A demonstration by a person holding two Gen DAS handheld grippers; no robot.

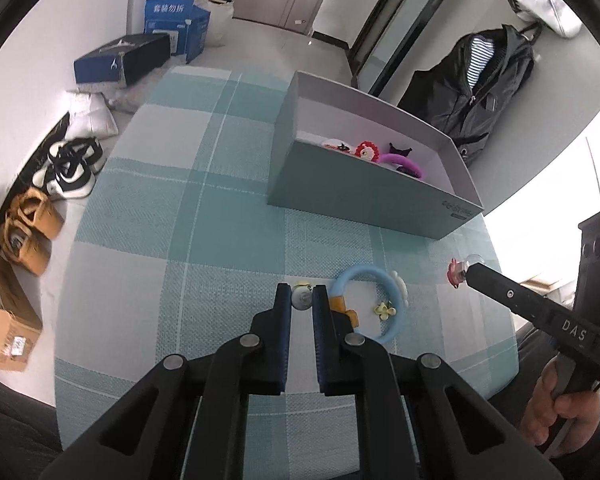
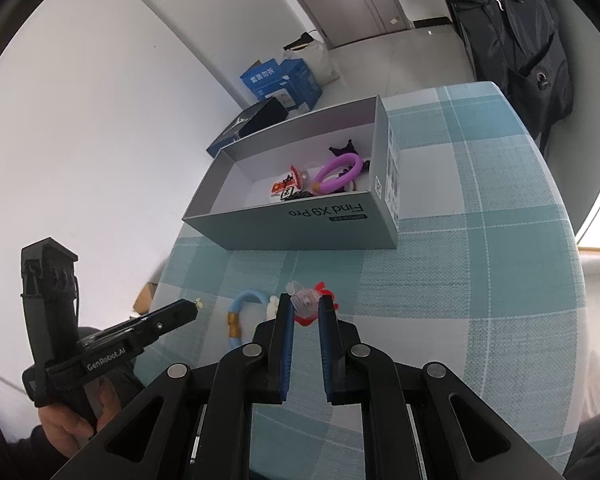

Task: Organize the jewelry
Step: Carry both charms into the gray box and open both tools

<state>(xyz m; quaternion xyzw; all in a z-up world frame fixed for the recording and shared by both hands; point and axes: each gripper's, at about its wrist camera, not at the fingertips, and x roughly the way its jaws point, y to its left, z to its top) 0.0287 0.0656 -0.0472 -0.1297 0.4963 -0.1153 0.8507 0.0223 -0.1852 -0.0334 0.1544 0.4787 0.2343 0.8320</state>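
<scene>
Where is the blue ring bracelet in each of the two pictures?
Left wrist view: the blue ring bracelet lies on the checked cloth just right of the left tongs, low in the middle.
Right wrist view: the same bracelet is partly hidden, just left of the right tongs.
Shared landmark: the open grey box with the purple ring inside, farther back on the cloth in both.
</scene>
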